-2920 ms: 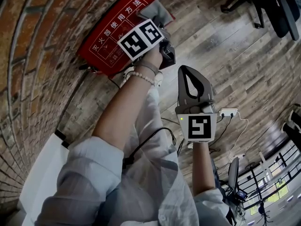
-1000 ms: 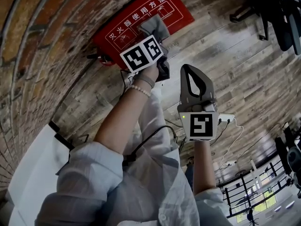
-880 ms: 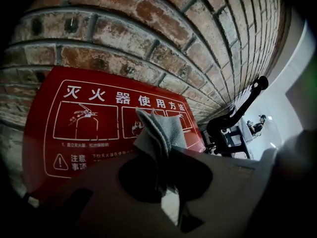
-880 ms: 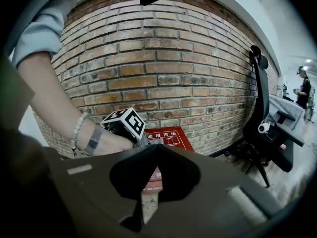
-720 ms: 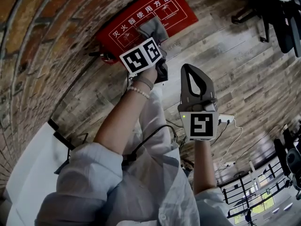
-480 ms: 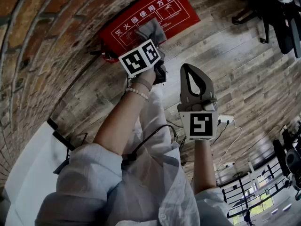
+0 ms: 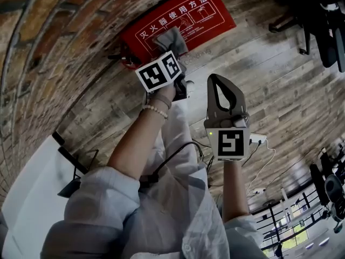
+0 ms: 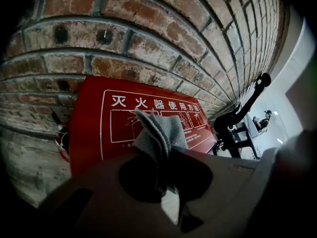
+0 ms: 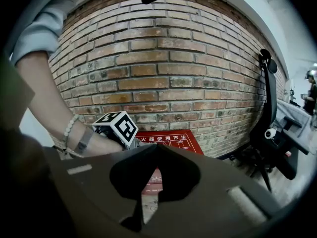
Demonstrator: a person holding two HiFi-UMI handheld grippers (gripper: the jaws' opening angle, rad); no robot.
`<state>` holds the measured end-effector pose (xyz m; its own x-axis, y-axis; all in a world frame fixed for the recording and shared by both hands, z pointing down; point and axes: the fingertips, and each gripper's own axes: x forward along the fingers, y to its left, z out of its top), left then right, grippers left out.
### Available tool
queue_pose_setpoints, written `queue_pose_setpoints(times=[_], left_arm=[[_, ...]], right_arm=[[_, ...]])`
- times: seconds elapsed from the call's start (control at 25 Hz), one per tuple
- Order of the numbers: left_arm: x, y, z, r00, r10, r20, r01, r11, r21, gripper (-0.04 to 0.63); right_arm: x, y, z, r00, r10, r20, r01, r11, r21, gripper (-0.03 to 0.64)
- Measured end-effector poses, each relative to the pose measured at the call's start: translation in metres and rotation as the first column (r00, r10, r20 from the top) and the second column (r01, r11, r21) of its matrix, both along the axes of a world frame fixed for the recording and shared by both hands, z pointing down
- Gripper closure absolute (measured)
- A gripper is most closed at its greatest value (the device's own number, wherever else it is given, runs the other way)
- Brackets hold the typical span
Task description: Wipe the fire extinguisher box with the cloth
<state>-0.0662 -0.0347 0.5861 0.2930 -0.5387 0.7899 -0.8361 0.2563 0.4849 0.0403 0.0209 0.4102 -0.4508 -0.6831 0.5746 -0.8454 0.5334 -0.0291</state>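
Cloth (image 7: 172, 38) now mid fire extinguisher box (image 7: 211, 7) — pinched by left claw (image 8: 159, 155); right claw (image 9: 157, 148) closed, empty.

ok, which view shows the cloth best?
Left gripper view: the cloth sits centre frame, pinched in the left tool, in front of the red box. Head view shows only its grey corner; right gripper view hides it.

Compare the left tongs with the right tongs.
The left tongs are shut on a grey cloth; the right tongs are shut on nothing. The left tongs reach out to the red box, with the cloth in front of its label; the right tongs hang back from it. Both point toward the brick wall.
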Motion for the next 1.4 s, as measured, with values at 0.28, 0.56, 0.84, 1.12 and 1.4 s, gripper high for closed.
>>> queue_pose_setpoints(times=[0.28,0.56,0.84,1.12,1.4], left_arm=[[-0.017,0.014,0.0,1.0,-0.007,0.024,0.008,1.0,-0.015,0.584],[-0.034,0.029,0.0,0.999,-0.022,0.043,0.024,0.999,-0.031,0.585],[-0.052,0.046,0.001,0.997,-0.036,0.064,0.039,0.998,-0.046,0.584],[-0.068,0.061,0.0,0.995,-0.054,0.085,0.06,0.996,-0.068,0.584],[-0.084,0.078,0.002,0.993,-0.056,0.1,0.065,0.995,-0.082,0.584]], right_arm=[[-0.009,0.001,-0.002,0.999,-0.032,-0.006,0.032,0.999,0.003,0.608],[-0.018,0.002,-0.003,0.998,-0.056,-0.012,0.056,0.998,-0.001,0.607],[-0.029,0.004,-0.006,0.997,-0.078,-0.005,0.078,0.997,0.003,0.608],[-0.036,0.006,-0.008,0.996,-0.093,-0.007,0.093,0.996,0.003,0.608],[-0.046,0.006,-0.011,0.994,-0.112,-0.007,0.112,0.994,0.015,0.608]])
